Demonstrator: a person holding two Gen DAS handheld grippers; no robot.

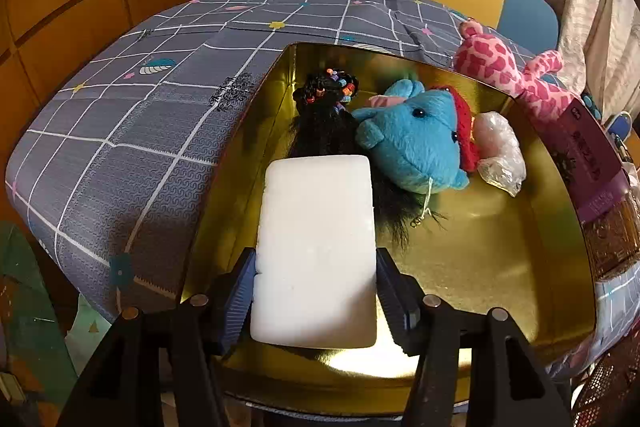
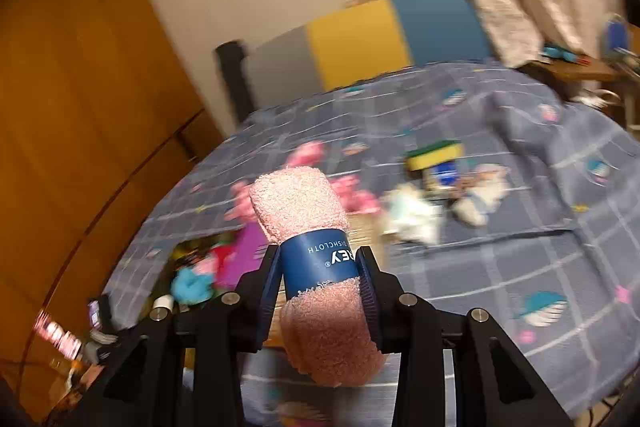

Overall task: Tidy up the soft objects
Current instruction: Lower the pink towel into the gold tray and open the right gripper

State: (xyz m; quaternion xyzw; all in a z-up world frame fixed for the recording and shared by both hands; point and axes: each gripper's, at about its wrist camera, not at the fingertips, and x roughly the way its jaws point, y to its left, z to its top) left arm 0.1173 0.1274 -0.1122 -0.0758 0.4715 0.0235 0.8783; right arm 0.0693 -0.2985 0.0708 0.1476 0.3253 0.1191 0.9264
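Inside the gold-lined rectangular box (image 1: 480, 267) on the bed, we find our left gripper (image 1: 316, 291) straddling a white rectangular foam block (image 1: 316, 247) that lies flat on the gold floor. The jaws stand fairly wide, the ribbed blue pads (image 1: 240, 291) just beside the block's long edges; whether they still press on it we cannot tell. Beyond the block sits a blue plush animal with a red knitted hat (image 1: 416, 139), lying partly over a black hairpiece studded with coloured beads (image 1: 328, 107). A crumpled clear plastic bag (image 1: 500, 151) rests against the plush's hat side. A pink spotted plush giraffe (image 1: 516, 67) drapes over the box's far rim, on the grey checked bedspread (image 1: 120, 131).

In the right wrist view, heavily blurred, our right gripper (image 2: 320, 287) is narrowly closed on a rolled pink terry dishcloth with a navy paper band (image 2: 316, 255), the pads clamping the roll at the band, the roll standing up along the fingers. It is held above the bedspread. Farther off on the bedspread lie a yellow sponge with a green scouring top (image 2: 434, 153) and a few small pale soft things (image 2: 412, 213) too smeared for us to name. The box shows at lower left of this view.
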